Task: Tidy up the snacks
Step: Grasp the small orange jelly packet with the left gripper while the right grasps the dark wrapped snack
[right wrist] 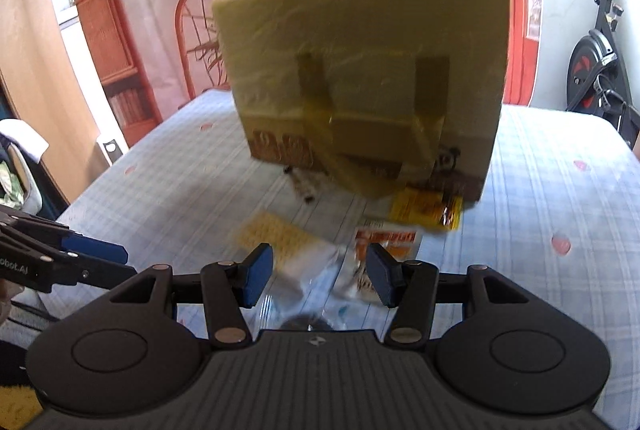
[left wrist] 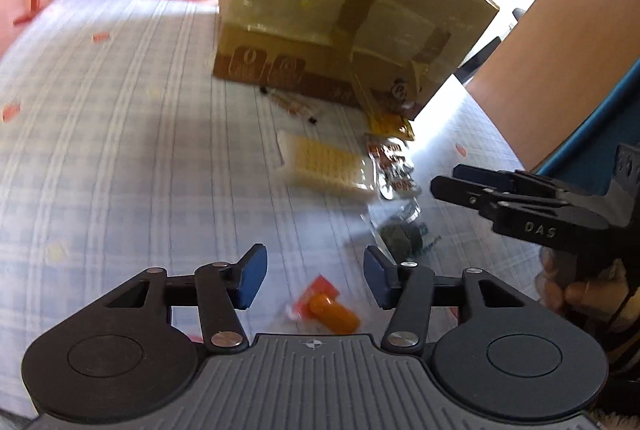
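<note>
Left gripper (left wrist: 314, 280), bottom centre of its view, jaws parted and empty, poised above an orange snack packet (left wrist: 328, 306) on the checked tablecloth (left wrist: 120, 149). Right gripper (right wrist: 320, 276), bottom centre, likewise parted and grasping nothing, over a clear-wrapped dark snack (right wrist: 306, 322). Mid-frame lie a wafer pack (left wrist: 324, 165) and printed sachets (left wrist: 394, 165); behind stands the cardboard box (left wrist: 340, 17). Step, judged: approach to first pick-up. Next: lower onto a packet, close, carry boxward.
</note>
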A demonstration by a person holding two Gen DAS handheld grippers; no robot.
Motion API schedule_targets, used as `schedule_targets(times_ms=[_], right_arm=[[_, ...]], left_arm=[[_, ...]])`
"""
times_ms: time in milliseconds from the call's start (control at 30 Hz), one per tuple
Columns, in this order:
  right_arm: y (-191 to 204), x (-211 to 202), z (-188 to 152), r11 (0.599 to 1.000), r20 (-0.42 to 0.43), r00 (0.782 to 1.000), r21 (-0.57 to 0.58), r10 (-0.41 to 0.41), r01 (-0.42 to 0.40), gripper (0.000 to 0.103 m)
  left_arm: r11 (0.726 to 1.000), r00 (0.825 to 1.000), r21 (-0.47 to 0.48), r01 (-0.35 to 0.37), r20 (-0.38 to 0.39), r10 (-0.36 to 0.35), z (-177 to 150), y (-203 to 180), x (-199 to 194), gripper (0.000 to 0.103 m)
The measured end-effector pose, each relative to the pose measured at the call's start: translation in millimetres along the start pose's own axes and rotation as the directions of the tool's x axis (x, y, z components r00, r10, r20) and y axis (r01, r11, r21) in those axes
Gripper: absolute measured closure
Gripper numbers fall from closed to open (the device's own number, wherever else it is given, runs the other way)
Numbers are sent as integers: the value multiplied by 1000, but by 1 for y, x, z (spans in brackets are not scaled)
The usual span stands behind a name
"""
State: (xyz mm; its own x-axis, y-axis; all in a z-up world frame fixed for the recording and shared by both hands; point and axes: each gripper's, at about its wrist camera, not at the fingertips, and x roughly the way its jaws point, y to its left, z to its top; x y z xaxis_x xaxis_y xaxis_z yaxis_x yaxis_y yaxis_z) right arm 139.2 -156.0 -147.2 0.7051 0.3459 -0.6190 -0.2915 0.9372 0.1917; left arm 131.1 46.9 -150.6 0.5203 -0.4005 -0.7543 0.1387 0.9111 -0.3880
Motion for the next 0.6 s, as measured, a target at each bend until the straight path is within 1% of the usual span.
schedule_targets(times_ms=[133,300,367,467,500,533,600], right_arm=[[6,1,-10,999,-22,1000,-32,-8,7,46],[9,3,-23,999,-37,999,-49,-6,4,45],[8,4,-27,999,-40,999,-47,-7,5,45],[5,3,-30,999,-40,999,-37,-7,5,45],[5,2,-31,999,-39,999,-34,-7,5,45],[4,2,-31,999,-37,999,-31,-7,5,45],[2,2,-31,1000,-32,999,-26,-6,5,45]], left_arm=[[1000,999,-22,15,-46,-16,-11,-1,3,48],[998,990,-65,12,-139,-21,-23,1,18,48],[997,988,-74,12,-149,-23,-23,0,20,46],[997,987,-68,35,-154,-46,-21,-2,25,46],[998,986,-60,35,-164,-44,-21,-3,28,47],[999,984,-48,16,-178,-24,-21,-6,31,49],[999,977,-36,-6,-215,-2,-22,-7,39,66]])
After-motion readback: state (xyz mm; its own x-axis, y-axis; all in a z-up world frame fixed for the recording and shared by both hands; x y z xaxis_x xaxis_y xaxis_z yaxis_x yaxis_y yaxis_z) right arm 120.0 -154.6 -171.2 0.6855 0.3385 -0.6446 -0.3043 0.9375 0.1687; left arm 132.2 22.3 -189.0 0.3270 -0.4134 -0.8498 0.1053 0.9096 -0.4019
